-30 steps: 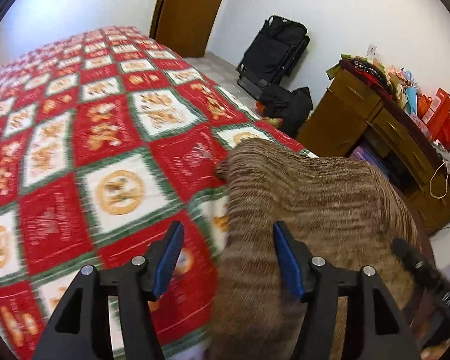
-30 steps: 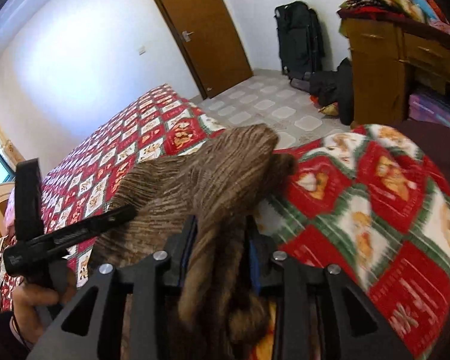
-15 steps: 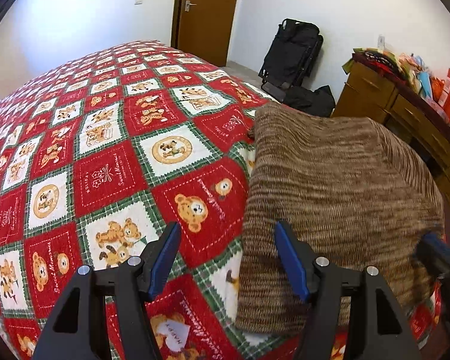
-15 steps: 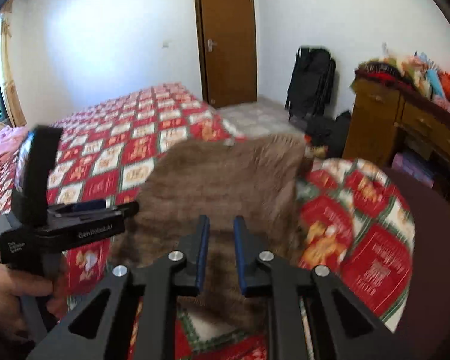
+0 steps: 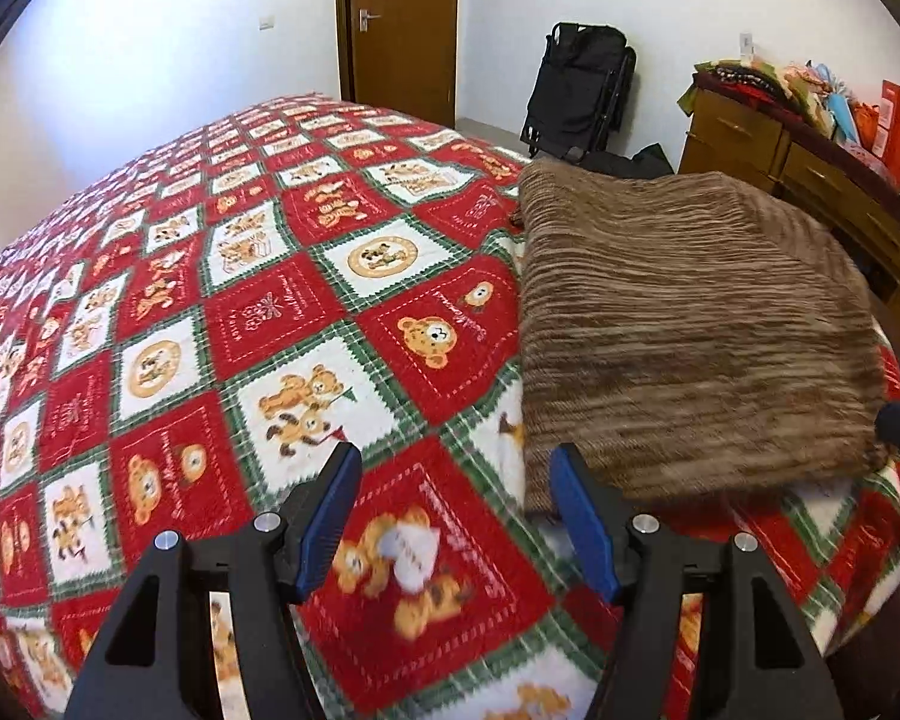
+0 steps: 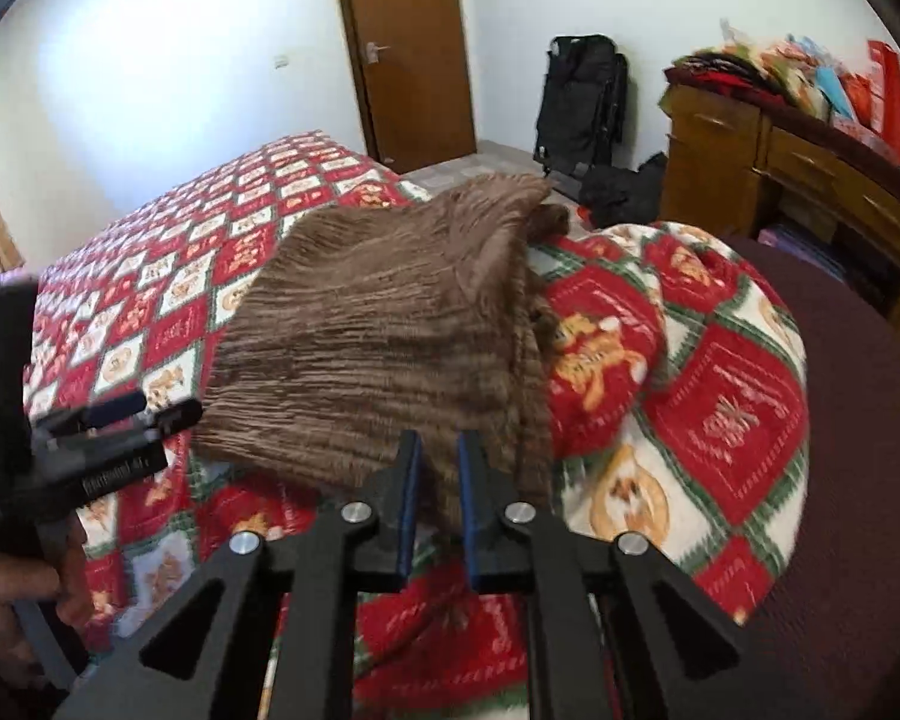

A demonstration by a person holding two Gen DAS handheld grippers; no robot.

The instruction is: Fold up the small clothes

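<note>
Brown striped knit garment (image 5: pixel 684 330) lying folded on the near right corner of the bed, on top of the red teddy-bear quilt (image 5: pixel 282 312), close to the edge. Looks like a neat flat rectangle from the left wrist view; from the right wrist view (image 6: pixel 384 324), some bunching along its right side, a layer or sleeve poking out at the far corner.

Left gripper (image 5: pixel 456 522) hanging wide open over the quilt, nothing between its blue pads (image 5: pixel 330 510), right finger just beside the garment's near left corner. Not touching fabric, as far as can be seen.

Right gripper (image 6: pixel 435 498) nearly closed, only a narrow gap between the fingers, right at the garment's near hem. Hard to say whether any cloth is pinched in there — edge of the knit sits level with the fingertips, blurred.

Handling, by the look of it: soft, limp, light, thick enough to hold a crease loosely but bound to sag and slide apart if lifted by one point. Textured knit, so probably grippy against rubber pads, little risk of slipping. Nothing fragile. Best taken at two corners of the same edge, pinching all layers together, then carried over low. Alternatively, tidying that bunched right side first by tugging the stray layer flat.
</note>
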